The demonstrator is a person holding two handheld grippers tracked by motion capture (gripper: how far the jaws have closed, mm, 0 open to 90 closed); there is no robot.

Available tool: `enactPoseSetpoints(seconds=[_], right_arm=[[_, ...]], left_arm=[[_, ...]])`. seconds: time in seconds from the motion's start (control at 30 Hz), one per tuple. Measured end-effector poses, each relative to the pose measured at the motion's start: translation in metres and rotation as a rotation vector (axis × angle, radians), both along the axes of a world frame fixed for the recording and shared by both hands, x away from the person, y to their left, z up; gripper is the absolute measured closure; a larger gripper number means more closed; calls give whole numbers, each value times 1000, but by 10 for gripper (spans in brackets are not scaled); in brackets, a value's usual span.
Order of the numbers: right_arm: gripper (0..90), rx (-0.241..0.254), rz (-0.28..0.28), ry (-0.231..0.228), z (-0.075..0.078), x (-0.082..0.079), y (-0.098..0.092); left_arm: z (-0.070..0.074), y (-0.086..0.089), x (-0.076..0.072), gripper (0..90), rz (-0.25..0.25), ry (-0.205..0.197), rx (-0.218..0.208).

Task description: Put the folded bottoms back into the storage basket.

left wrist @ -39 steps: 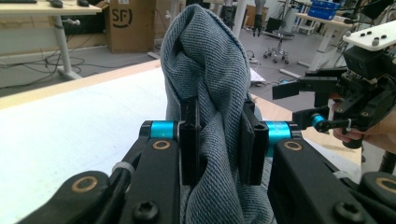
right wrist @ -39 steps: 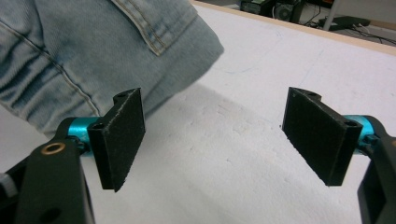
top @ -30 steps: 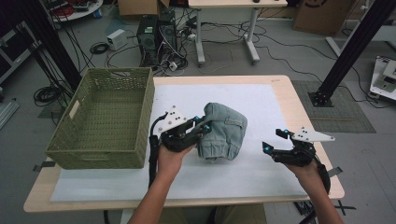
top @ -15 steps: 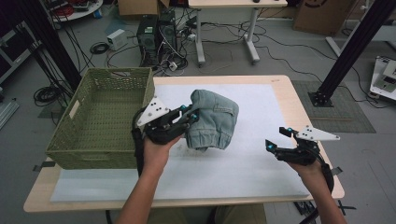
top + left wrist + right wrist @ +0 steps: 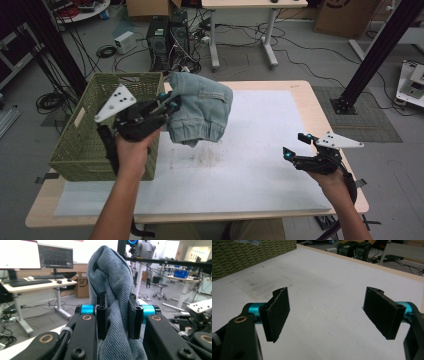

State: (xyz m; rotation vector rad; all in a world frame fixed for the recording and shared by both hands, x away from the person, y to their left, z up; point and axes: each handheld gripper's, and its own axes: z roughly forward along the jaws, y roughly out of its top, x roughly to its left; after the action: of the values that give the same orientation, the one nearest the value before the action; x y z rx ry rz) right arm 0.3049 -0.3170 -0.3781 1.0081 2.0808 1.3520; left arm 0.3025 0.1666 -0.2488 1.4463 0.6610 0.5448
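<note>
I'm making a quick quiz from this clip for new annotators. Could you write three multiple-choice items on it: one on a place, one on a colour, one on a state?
1. Where is the folded denim garment?
A. lying in the basket
B. held up beside the basket
C. flat on the white mat

2. What colour is the woven basket?
A. olive green
B. red
C. white

3. How do the right gripper's jaws stand?
A. clamped on cloth
B. wide apart, nothing between them
C. shut on a cable

Answers: 1 B, the left gripper pinches it above the table; 2 A, its weave is green; 3 B, bare mat shows between the pads.
</note>
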Motion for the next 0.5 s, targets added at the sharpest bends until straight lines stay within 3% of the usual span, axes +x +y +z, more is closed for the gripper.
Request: enactPoseSetpoints(seconds=[0.27, 0.3, 0.5], right_arm=[[217, -5, 0, -2, 4, 1, 1], [217, -6, 2, -5, 6, 1, 2], [218, -13, 7, -10, 9, 1, 5]], left_arm=[[19, 40, -7, 742, 57, -30, -4], [22, 51, -9, 743, 73, -33, -15], [27, 78, -16, 743, 125, -41, -38]])
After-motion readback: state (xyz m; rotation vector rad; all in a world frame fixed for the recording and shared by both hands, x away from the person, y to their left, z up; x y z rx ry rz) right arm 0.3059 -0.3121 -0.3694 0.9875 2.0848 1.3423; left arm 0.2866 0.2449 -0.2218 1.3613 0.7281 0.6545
